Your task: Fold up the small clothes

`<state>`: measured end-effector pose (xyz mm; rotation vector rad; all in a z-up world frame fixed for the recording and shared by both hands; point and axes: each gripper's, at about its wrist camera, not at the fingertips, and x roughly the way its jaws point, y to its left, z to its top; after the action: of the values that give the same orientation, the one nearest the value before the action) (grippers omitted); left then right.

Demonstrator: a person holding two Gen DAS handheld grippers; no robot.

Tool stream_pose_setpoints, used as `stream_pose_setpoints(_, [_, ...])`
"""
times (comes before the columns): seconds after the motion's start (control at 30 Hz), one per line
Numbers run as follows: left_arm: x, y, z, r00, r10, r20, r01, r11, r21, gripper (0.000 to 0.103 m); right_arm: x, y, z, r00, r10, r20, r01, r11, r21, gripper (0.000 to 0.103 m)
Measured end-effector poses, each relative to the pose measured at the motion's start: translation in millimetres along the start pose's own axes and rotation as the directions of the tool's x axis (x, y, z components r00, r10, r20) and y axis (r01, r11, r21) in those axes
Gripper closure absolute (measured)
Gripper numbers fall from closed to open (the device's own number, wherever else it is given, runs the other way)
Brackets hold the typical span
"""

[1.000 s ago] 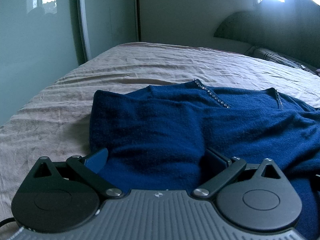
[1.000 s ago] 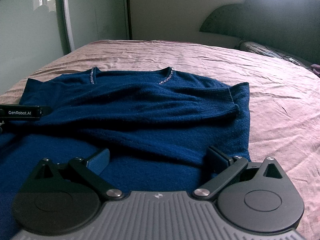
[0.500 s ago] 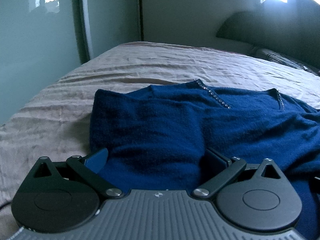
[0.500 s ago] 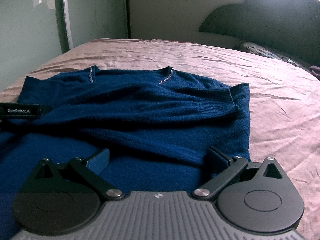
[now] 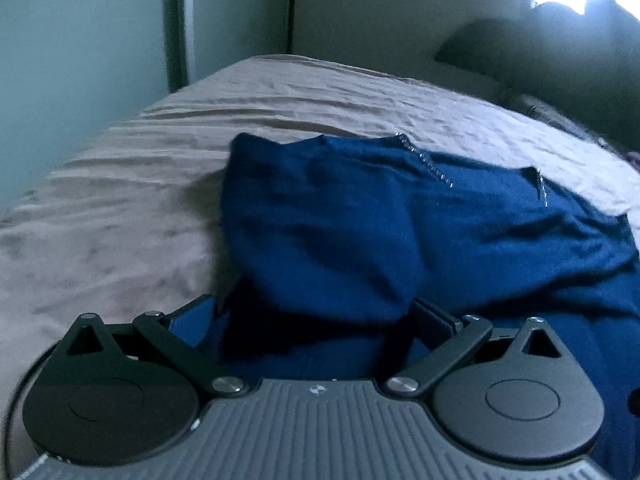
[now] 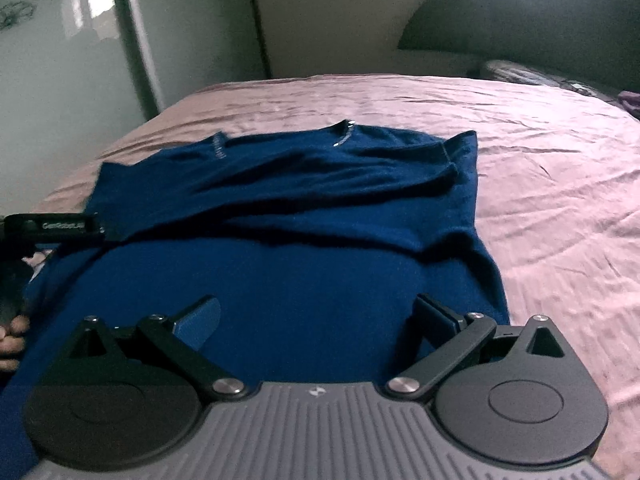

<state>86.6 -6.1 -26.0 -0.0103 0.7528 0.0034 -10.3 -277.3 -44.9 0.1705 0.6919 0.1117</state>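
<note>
A dark blue sweater (image 6: 300,272) lies front up on the bed, with one sleeve (image 6: 340,176) folded across the chest and a beaded neckline (image 6: 344,134) at the far end. My right gripper (image 6: 316,316) is open over the hem, its fingers spread wide with flat cloth between them. The left gripper (image 5: 312,316) is open too, low at the sweater's (image 5: 340,232) left side. A raised hump of blue cloth sits between its spread fingers. In the right wrist view the left gripper (image 6: 52,226) shows at the left edge, with a hand (image 6: 12,336) below it.
The pinkish-brown bedsheet (image 6: 560,200) is wrinkled and spreads wide to the right and beyond the sweater. A dark headboard (image 6: 520,28) and a pillow (image 6: 532,76) stand at the far right. Glossy wardrobe doors (image 5: 80,60) run along the bed's left edge.
Both views have shifted and blurred. The sweater now sits farther from the right gripper. By the left gripper the cloth has bunched into a higher hump. Both pairs of fingers stay spread.
</note>
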Motion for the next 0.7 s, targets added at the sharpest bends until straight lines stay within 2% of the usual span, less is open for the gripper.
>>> stream_pose_setpoints(0.2, [-38.9, -4.6, -22.3, 1.000, 0.024, 0.010, -0.024, 0.998, 0.064, 0.000, -30.1, 20.5, -13.2, 1.000, 0.028, -0.005, -0.028, 0.996, -0.086, 0.000])
stream_pose_setpoints(0.47, [-79.9, -1.3, -41.2, 0.999, 0.047, 0.020, -0.048, 0.996, 0.072, 0.000, -66.5, 41.0, -34.5, 0.999, 0.041, 0.026, -0.037, 0.987, -0.157, 0.000])
stream_pose_setpoints(0.7, [-105.1, -5.1, -51.7, 0.998, 0.043, 0.037, -0.046, 0.995, 0.088, 0.000, -82.6, 36.9, -48.9, 0.999, 0.045, 0.015, -0.044, 0.996, -0.076, 0.000])
